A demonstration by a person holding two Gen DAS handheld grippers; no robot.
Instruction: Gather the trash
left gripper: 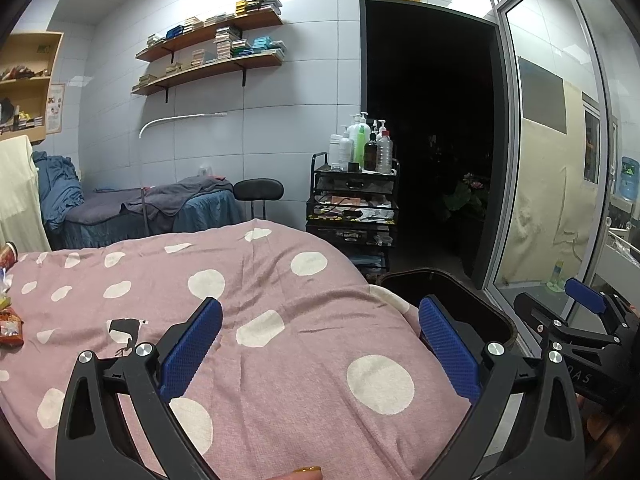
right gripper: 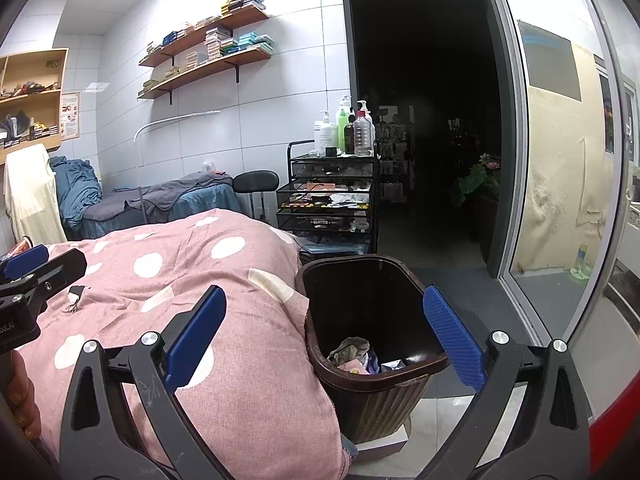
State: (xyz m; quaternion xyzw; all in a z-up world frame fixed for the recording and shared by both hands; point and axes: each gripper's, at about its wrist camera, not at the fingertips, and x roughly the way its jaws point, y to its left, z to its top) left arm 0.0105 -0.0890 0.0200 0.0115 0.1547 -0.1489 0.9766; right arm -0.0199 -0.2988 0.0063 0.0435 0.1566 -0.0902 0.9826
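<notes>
Hovering above the pink polka-dot blanket (left gripper: 280, 320), the left gripper (left gripper: 320, 344) has its jaws spread wide with nothing between them. The right gripper (right gripper: 326, 336) is likewise wide apart and empty, poised over the brown waste bin (right gripper: 372, 392), which stands against the bed's edge and already contains crumpled wrappers (right gripper: 352, 354). Remaining trash, red-and-orange snack wrappers (left gripper: 10, 330), lies at the far left of the blanket, well apart from the bin. Judgement: the step in hand is reaching for those wrappers. Recommended practice: lower the left gripper flat onto one wrapper, pinch foil only, avoid snagging blanket fabric, then carry it clear over the bin rim before releasing.
</notes>
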